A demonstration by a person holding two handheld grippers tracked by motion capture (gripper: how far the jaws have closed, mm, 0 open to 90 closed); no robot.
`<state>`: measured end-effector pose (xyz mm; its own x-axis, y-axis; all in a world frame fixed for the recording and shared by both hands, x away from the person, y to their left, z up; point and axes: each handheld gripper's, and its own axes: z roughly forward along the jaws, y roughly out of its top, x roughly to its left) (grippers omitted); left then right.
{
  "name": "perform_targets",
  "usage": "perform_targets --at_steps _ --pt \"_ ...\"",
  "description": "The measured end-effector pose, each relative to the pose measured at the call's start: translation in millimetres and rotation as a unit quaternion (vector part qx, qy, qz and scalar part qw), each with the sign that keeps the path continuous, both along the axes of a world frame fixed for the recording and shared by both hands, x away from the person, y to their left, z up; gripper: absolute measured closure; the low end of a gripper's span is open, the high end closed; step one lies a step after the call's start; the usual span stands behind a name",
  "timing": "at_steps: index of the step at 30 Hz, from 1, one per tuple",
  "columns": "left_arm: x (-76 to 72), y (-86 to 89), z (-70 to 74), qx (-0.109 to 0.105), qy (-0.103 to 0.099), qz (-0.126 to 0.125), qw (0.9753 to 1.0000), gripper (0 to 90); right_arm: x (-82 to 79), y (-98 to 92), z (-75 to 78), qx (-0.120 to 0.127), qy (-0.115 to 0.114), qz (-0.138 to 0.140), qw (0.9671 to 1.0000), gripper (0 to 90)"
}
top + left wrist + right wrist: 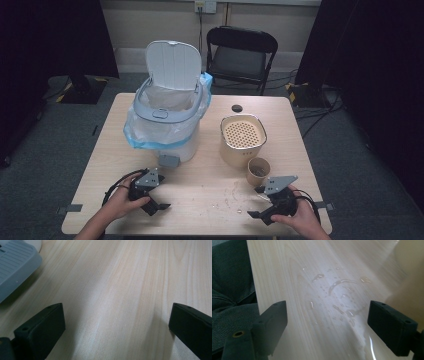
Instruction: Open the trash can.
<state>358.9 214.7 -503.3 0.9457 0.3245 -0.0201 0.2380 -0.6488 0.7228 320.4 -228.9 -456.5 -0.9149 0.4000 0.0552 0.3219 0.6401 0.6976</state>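
The right gripper (256, 202) rests low over the table (200, 195), jaws spread wide with nothing between them. Just ahead of it stands a small brown paper cup (258, 171), upright, its rim round and some dark bits inside. Beyond the cup sits a beige canister (242, 141) with a perforated lid. In the right gripper view, water droplets (337, 293) and a curved wet streak glisten on the pale wood between the jaws. The left gripper (155, 200) also gapes empty, just short of the grey pedal (168, 161) of a white bin (167, 117) lined with a blue-edged bag, lid raised.
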Motion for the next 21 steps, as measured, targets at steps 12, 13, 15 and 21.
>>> perform_targets --at_steps 12,13,15,21 --pt "0.1 0.3 0.2 0.002 0.0 -0.004 1.0 0.0 9.6 -25.5 2.1 0.003 -0.004 -0.047 0.9989 15.8" --pt "0.1 0.4 0.4 0.004 0.001 -0.004 1.0 0.0 10.6 -27.0 1.6 0.005 -0.003 -0.051 0.9987 15.6" --pt "0.1 0.8 0.7 0.007 0.002 -0.006 1.0 0.0 12.3 -29.7 0.9 0.007 0.0 -0.057 0.9983 15.5" --pt "-0.2 1.0 1.4 0.011 0.0 -0.013 0.9999 0.0 16.9 -35.0 -0.6 0.002 -0.002 -0.073 0.9973 15.5"
